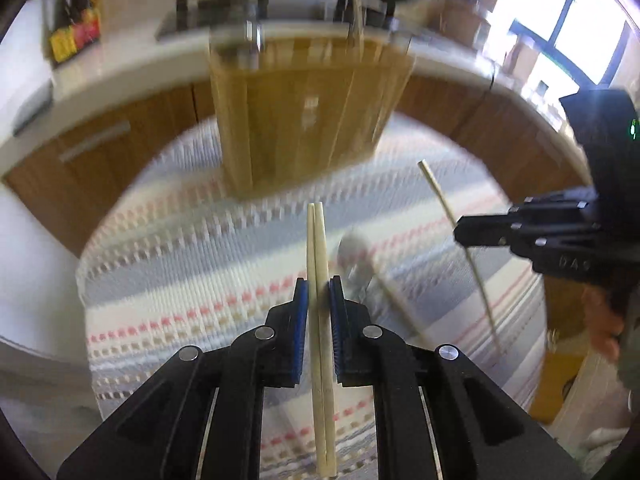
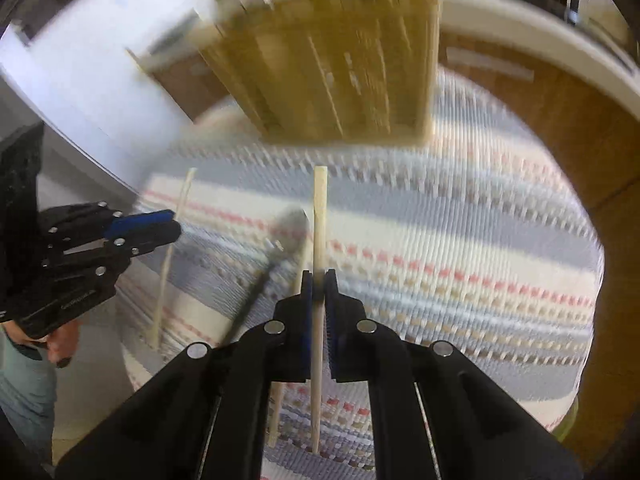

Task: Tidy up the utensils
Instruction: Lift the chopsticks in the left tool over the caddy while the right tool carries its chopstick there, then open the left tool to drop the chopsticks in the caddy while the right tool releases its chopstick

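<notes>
1. Clamped in your left gripper (image 1: pixel 319 286), a pale wooden chopstick pair (image 1: pixel 319 240) hangs above the striped mat (image 1: pixel 180 280); carry it level toward the bamboo holder (image 1: pixel 304 120) behind.
2. Your right gripper (image 2: pixel 319 280) pinches a single chopstick (image 2: pixel 320 200); seat it upright.
3. Leave the spoon (image 2: pixel 290 224) lying on the mat.

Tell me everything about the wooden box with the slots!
The wooden box looks like pale bamboo, built from upright slats with divided slots on top. It stands upright on the striped cloth, at its far edge, in front of brown cabinets. Some sticks and dark handles poke out of its slots. It is blurry, so finer details cannot be told. Neither gripper touches it.
</notes>
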`<control>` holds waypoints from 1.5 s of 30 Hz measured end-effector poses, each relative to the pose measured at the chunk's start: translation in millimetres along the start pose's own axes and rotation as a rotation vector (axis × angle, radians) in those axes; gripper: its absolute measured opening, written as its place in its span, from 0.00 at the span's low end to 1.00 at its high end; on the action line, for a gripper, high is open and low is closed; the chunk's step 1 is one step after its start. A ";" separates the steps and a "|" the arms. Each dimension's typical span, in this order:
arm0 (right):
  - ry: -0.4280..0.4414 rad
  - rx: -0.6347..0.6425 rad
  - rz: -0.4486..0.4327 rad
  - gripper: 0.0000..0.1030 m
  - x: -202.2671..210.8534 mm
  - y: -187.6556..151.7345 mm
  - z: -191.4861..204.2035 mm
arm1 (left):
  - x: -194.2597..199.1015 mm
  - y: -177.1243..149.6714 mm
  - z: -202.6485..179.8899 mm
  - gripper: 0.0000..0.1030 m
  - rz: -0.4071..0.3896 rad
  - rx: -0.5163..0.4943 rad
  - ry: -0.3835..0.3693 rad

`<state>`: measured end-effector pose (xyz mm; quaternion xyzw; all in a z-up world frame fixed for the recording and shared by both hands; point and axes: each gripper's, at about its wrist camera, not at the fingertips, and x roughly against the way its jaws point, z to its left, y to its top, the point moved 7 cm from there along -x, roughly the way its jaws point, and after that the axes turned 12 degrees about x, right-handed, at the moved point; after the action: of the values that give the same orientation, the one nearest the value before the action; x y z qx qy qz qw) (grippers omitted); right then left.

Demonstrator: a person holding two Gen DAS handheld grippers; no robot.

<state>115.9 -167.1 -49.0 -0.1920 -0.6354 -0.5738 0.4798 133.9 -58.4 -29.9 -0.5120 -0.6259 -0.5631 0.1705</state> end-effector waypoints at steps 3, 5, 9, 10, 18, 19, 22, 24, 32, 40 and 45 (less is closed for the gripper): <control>-0.015 0.041 -0.130 0.04 39.5 17.9 -3.1 | 24.3 17.0 -10.9 0.08 -0.102 0.009 -0.037; -0.025 0.067 -0.194 0.04 58.2 31.7 -4.0 | 39.8 30.0 -13.9 0.08 -0.163 0.019 -0.041; -0.082 0.110 -0.351 0.04 90.7 62.4 5.6 | 77.4 65.4 -11.2 0.08 -0.321 0.042 -0.078; -0.096 0.107 -0.391 0.04 97.2 73.5 6.8 | 88.2 78.7 -12.3 0.08 -0.370 0.055 -0.094; -0.097 -0.003 -0.640 0.04 139.2 136.4 -34.8 | 138.7 153.1 -7.1 0.08 -0.645 0.147 -0.167; -0.098 -0.024 -0.669 0.04 145.3 142.9 -41.3 | 142.7 162.2 -6.1 0.09 -0.673 0.155 -0.192; -0.123 -0.074 -0.755 0.04 158.9 164.4 -66.2 | 147.5 183.3 -1.6 0.09 -0.734 0.171 -0.196; -0.140 -0.098 -0.791 0.04 161.8 174.0 -80.7 | 142.8 189.8 3.6 0.09 -0.746 0.186 -0.210; -0.179 -0.133 -0.744 0.04 108.8 192.2 -124.4 | 99.0 193.9 12.5 0.09 -0.789 0.161 -0.198; -0.225 -0.153 -0.728 0.04 65.4 183.7 -139.2 | 71.5 187.0 23.7 0.09 -0.856 0.132 -0.100; -0.279 -0.097 -0.746 0.05 58.5 176.3 -124.5 | 59.1 178.4 22.7 0.09 -0.856 0.091 -0.056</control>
<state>277.2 -251.5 80.9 -0.0468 -0.6927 -0.7064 0.1380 266.1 -40.2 104.4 -0.2132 -0.8104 -0.5408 -0.0733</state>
